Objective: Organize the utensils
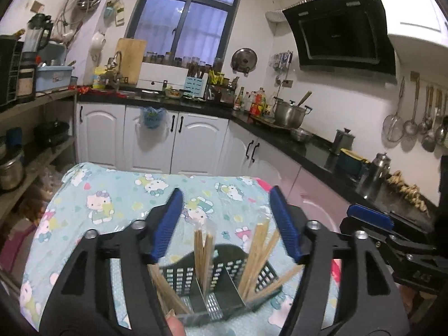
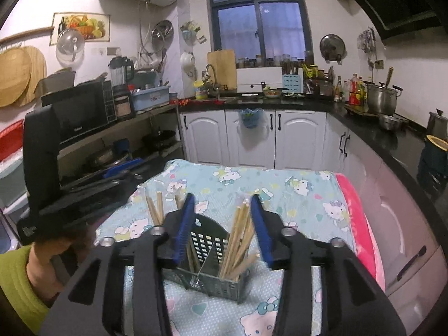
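Microwave (image 2: 81, 112) in right view only; range hood (image 1: 341, 28) whole in left.

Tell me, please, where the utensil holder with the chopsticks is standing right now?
In both wrist views the dark slotted utensil holder stands low at centre on the cartoon-cat tablecloth, just beyond the open jaws, with wooden chopsticks upright in its compartments.

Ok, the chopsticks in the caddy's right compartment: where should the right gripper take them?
Grip the chopsticks by their upper ends, coming from above. They stand fanned and tilted in the caddy, tops clear of the rim; the lower parts sit behind its walls. The right gripper hangs open around them.
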